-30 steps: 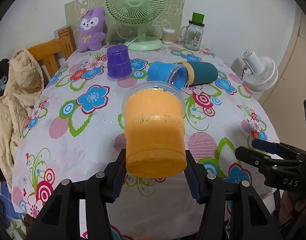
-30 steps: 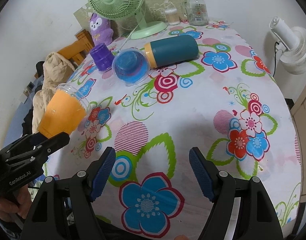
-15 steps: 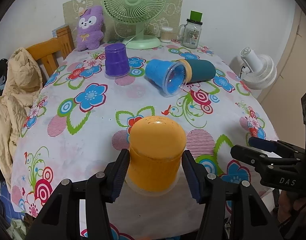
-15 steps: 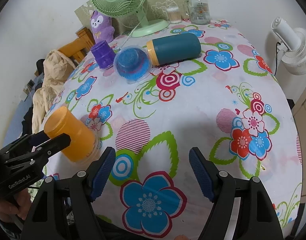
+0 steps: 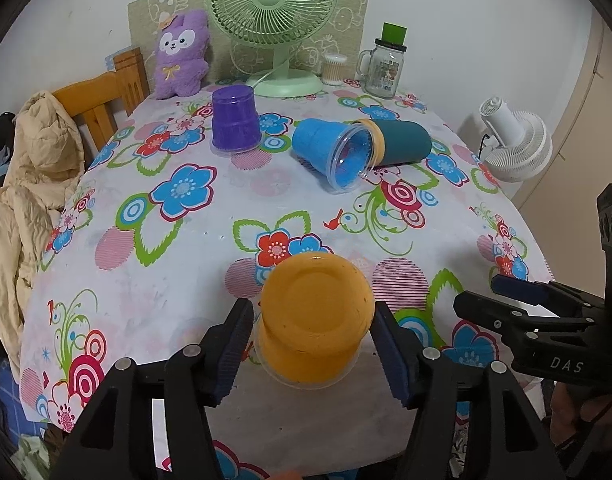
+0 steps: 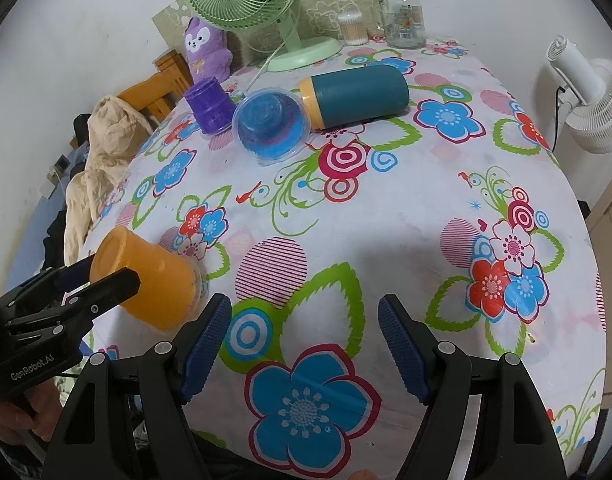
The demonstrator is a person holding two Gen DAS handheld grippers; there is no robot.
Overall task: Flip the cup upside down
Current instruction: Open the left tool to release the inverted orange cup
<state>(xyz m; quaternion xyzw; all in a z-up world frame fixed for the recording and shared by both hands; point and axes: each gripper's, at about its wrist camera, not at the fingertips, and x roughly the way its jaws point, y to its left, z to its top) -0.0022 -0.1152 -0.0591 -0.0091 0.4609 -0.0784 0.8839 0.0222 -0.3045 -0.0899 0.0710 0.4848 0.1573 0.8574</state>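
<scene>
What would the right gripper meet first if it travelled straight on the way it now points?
Probably the flowered tablecloth: the open right gripper tilts down at bare cloth. On a flatter course, perhaps the teal bottle; depth is unclear.

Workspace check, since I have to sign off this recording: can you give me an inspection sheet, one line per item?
Surface: table under a flowered cloth.
Job's things: orange cup mouth down, base up, at the near edge; whether its rim sits flat cannot be told.
Clutter: purple cup upside down; blue cup on its side beside a teal bottle; green fan, jar, plush toy.
Grippers: left gripper open, its jaws either side of the orange cup; right gripper open, empty.
Cables: fan cord on the cloth.
Surroundings: chair with jacket, white fan.
</scene>
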